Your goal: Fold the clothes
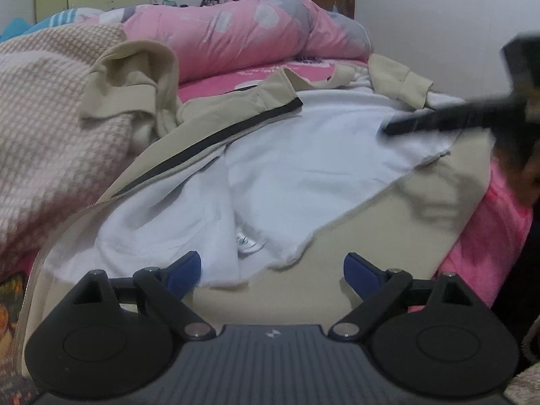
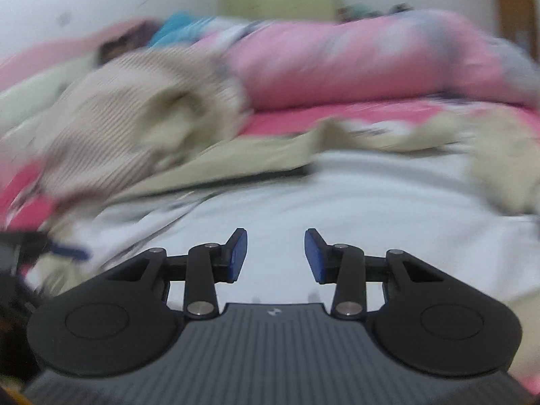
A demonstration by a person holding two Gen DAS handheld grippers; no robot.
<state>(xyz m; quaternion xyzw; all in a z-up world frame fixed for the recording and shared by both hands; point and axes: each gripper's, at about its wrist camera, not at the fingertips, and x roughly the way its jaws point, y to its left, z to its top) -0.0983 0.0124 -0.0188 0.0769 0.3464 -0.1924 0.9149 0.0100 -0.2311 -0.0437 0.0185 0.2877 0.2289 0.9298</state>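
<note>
While the beige jacket (image 1: 371, 236) lies opened on the bed (image 1: 486, 236), left gripper (image 1: 271, 271) fingers spread wide, right gripper (image 2: 275, 256) narrower, both empty.

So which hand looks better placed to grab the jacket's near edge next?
Probably the left: the left hand-held gripper hangs open right over the beige jacket's near edge. The right hand-held gripper is over the white lining, its view blurred.

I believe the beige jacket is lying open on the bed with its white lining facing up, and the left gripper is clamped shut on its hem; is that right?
Not quite. The left gripper is open, with nothing between its blue pads, as the left wrist view shows. The rest holds: the beige jacket lies open on the bed with its white lining facing up.
</note>
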